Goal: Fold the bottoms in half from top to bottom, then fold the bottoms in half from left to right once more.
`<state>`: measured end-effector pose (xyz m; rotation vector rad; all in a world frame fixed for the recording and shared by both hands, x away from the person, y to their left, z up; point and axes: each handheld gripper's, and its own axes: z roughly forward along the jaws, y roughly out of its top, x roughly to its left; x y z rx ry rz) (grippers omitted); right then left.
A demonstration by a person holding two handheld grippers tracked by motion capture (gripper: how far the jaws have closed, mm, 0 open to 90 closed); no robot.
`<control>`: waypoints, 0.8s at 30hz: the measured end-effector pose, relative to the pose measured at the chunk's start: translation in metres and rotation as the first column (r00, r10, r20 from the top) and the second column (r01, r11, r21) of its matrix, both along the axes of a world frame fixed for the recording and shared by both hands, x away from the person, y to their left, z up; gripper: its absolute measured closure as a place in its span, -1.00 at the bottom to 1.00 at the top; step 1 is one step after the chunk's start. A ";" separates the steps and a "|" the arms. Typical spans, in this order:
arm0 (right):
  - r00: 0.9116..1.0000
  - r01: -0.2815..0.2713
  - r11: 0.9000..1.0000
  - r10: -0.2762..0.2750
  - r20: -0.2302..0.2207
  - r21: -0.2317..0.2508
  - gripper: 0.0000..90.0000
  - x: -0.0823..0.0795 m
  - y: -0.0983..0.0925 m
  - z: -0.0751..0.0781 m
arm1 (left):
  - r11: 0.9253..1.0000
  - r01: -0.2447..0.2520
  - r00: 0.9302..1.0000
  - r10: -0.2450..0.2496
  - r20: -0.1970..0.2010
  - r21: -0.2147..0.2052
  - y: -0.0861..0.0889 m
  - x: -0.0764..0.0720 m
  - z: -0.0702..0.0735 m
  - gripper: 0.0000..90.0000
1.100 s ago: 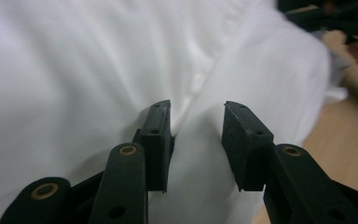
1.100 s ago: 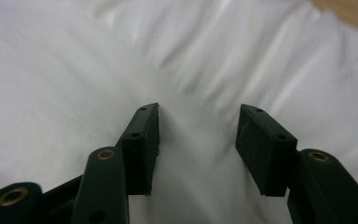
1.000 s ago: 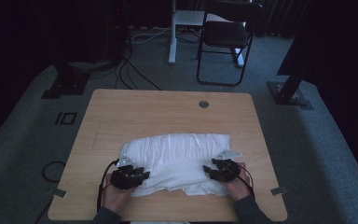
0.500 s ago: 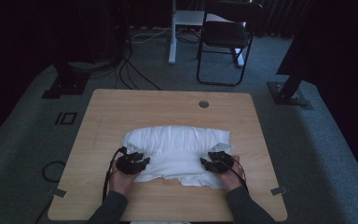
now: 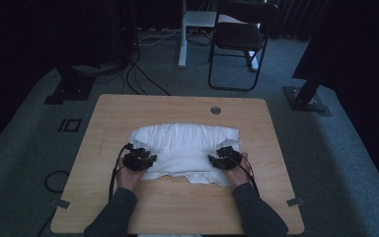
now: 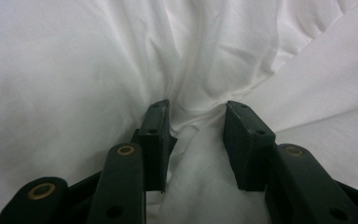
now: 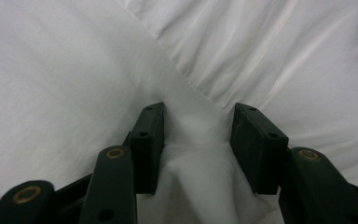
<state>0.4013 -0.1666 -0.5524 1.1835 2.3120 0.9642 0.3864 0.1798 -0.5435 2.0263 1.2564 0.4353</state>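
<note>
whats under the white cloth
The white cloth lies bunched on the wooden table; bare wood shows all round it. Whatever is beneath stays covered.

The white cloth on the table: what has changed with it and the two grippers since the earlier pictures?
Both grippers, left gripper and right gripper, moved away from the person, carrying the near edge of the white cloth over itself, so the pile is narrower. The right jaws have just been closing on a bunched fold. The table and chair stayed as they were.
</note>
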 end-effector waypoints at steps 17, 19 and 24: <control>1.000 0.000 1.000 0.000 0.001 0.010 0.19 0.001 -0.001 -0.001 | 0.990 -0.084 0.993 0.093 0.073 -0.112 0.025 -0.003 0.029 -0.20; 1.000 0.001 1.000 -0.001 0.001 0.011 0.19 0.001 -0.001 -0.001 | 0.982 -0.134 0.988 0.143 0.063 -0.132 0.037 -0.001 0.031 -0.34; 1.000 0.001 1.000 -0.002 0.004 0.012 0.19 0.001 -0.001 -0.001 | 0.970 -0.205 0.977 0.210 0.025 -0.129 0.056 0.005 0.027 -0.48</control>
